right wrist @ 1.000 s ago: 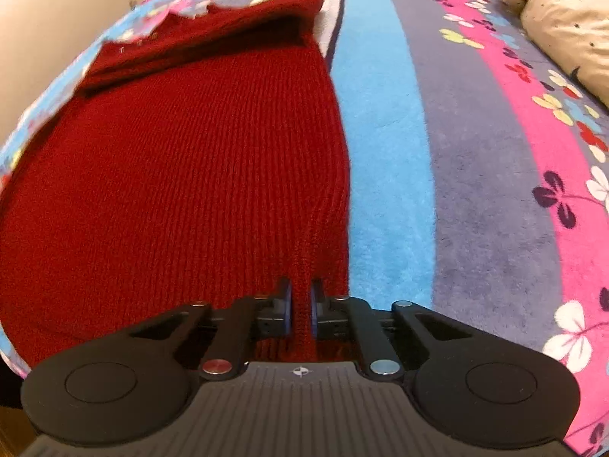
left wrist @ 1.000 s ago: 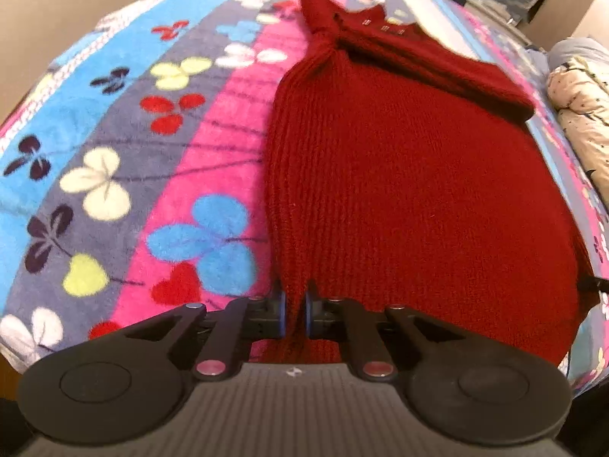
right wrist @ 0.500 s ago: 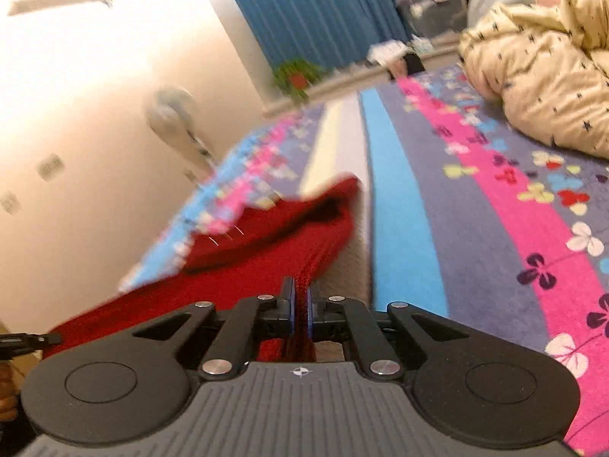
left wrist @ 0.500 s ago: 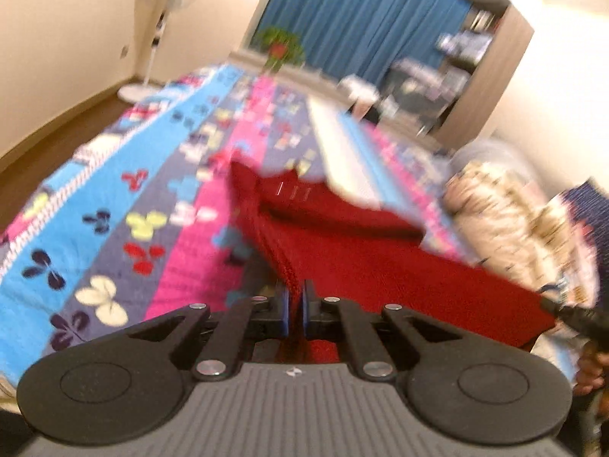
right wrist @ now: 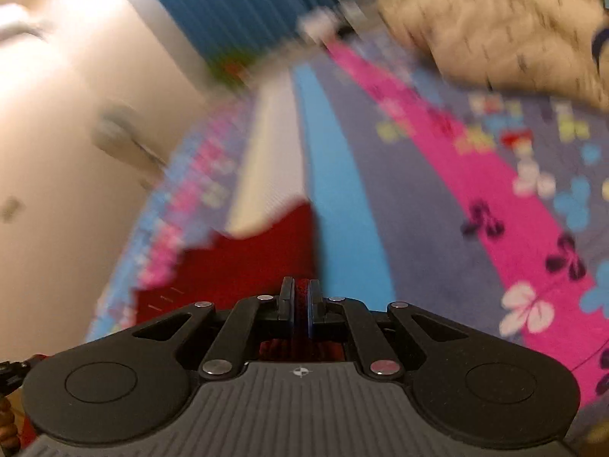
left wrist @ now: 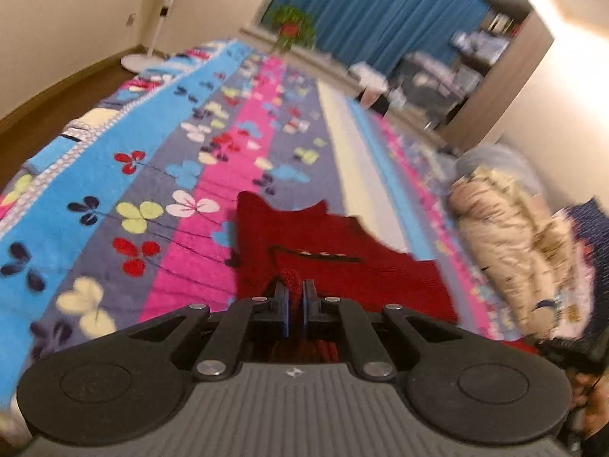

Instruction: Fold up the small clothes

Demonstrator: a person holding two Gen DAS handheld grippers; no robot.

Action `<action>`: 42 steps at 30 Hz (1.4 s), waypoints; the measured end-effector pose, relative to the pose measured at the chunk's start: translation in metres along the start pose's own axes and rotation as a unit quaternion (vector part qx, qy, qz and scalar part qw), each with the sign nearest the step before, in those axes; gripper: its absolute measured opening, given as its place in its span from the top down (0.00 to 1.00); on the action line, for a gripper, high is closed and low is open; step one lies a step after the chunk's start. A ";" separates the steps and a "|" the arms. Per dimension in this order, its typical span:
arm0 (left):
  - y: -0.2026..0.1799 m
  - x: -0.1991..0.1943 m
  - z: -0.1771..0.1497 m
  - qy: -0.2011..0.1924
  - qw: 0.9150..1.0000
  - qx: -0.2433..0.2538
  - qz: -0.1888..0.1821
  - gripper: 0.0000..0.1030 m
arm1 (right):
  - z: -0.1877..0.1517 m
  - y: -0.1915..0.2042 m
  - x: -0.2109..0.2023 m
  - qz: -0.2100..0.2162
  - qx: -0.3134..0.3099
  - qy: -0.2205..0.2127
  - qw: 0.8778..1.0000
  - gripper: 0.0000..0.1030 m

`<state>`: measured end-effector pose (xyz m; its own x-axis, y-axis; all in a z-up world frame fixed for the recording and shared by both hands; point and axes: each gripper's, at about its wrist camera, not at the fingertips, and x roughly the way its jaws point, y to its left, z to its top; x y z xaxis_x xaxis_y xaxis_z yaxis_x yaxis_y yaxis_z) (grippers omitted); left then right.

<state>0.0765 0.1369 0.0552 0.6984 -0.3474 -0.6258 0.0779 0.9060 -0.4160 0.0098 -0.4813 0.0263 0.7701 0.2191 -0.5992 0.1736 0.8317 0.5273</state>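
Note:
A dark red knitted sweater (left wrist: 335, 255) lies on a striped flowered blanket (left wrist: 160, 175). My left gripper (left wrist: 295, 297) is shut on a bunched edge of the sweater, lifted above the rest of it. My right gripper (right wrist: 300, 301) is shut on another edge of the same sweater (right wrist: 247, 259), which spreads to the left below it. The right wrist view is blurred by motion. The sweater's lower part is hidden under both grippers.
A beige patterned quilt (left wrist: 510, 228) is piled on the bed's right side and shows in the right wrist view (right wrist: 495, 19). A standing fan (left wrist: 152, 38) is by the left wall. Blue curtains (left wrist: 380, 19), a plant (left wrist: 293, 26) and shelves (left wrist: 475, 64) are at the far end.
Both grippers have lifted the held sweater edge off the blanket and carried it forward over the garment. The views tilted up from the bed to the room.

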 end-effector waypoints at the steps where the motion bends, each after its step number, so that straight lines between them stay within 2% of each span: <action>1: 0.004 0.019 0.007 0.006 1.000 0.000 0.012 0.94 | 0.006 0.000 0.016 -0.006 0.005 0.009 1.000 0.95; 5: 0.037 0.085 0.022 0.030 0.998 -0.015 0.056 0.93 | 0.029 0.001 0.080 -0.047 0.002 0.030 0.998 0.95; 8: 0.056 0.104 0.023 0.049 0.995 -0.051 0.064 0.93 | 0.015 0.005 0.117 -0.068 -0.020 0.042 0.997 0.95; 10: 0.057 0.111 0.023 0.054 0.995 -0.042 0.072 0.93 | 0.003 0.009 0.136 -0.098 -0.054 0.062 0.992 0.95; 12: 0.055 0.117 0.023 0.057 0.995 -0.032 0.081 0.91 | 0.008 0.012 0.137 -0.094 -0.053 0.044 0.993 0.94; 14: 0.057 0.116 0.026 0.046 0.995 -0.044 0.083 0.85 | 0.012 0.013 0.138 -0.093 -0.052 0.028 0.994 0.93; 18: 0.070 0.090 0.034 -0.023 0.990 -0.073 0.120 0.85 | 0.020 -0.002 0.130 -0.141 -0.022 -0.002 0.990 0.93; 20: 0.080 0.082 0.035 -0.025 0.988 -0.090 0.121 0.85 | 0.021 -0.009 0.125 -0.143 -0.014 -0.002 0.990 0.92; 21: 0.083 0.083 0.034 -0.013 0.988 -0.090 0.124 0.81 | 0.022 -0.011 0.122 -0.141 -0.019 -0.004 0.990 0.92; 22: 0.086 0.086 0.032 0.010 0.988 -0.080 0.131 0.78 | 0.021 -0.011 0.119 -0.138 -0.029 -0.005 0.990 0.92; 23: 0.086 0.092 0.028 0.041 0.987 -0.062 0.140 0.67 | 0.020 -0.012 0.119 -0.135 -0.042 -0.004 0.990 0.92; 24: 0.084 0.098 0.021 0.075 0.985 -0.037 0.151 0.65 | 0.017 -0.012 0.117 -0.132 -0.058 0.003 0.990 0.91; 25: 0.083 0.101 0.017 0.092 0.983 -0.018 0.156 0.65 | 0.014 -0.013 0.118 -0.125 -0.073 0.017 0.989 0.89; 26: 0.079 0.100 0.014 0.098 0.984 0.003 0.149 0.65 | 0.011 -0.016 0.120 -0.117 -0.084 0.037 0.989 0.84; 27: 0.076 0.097 0.011 0.096 0.986 0.014 0.133 0.60 | 0.008 -0.018 0.122 -0.111 -0.095 0.058 0.988 0.79; 29: 0.072 0.092 0.007 0.096 0.990 0.025 0.104 0.51 | 0.000 -0.018 0.125 -0.102 -0.121 0.091 0.983 0.75; 32: 0.063 0.101 -0.001 0.129 0.986 0.045 0.095 0.50 | -0.014 -0.013 0.129 -0.081 -0.159 0.135 0.975 0.72; 34: 0.053 0.112 -0.004 0.154 0.982 0.067 0.081 0.50 | -0.022 -0.005 0.128 -0.072 -0.176 0.143 0.971 0.71; 36: 0.040 0.120 -0.003 0.153 0.979 0.108 0.075 0.48 | -0.024 0.003 0.130 -0.067 -0.189 0.138 0.970 0.70; 38: 0.032 0.126 0.002 0.132 0.978 0.142 0.077 0.45 | -0.024 0.009 0.131 -0.066 -0.192 0.128 0.971 0.70; 41: 0.032 0.136 0.007 0.115 0.980 0.148 0.073 0.45 | -0.019 0.016 0.132 -0.065 -0.189 0.100 0.975 0.69; 42: 0.032 0.139 0.009 0.111 0.980 0.147 0.072 0.45 | -0.017 0.017 0.132 -0.063 -0.187 0.088 0.976 0.66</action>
<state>0.1821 0.1197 -0.0394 0.5475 -0.2263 -0.8056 0.2146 0.9685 -0.1261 0.1038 -0.4297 -0.0536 0.6339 0.1604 -0.7566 -0.0020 0.9786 0.2058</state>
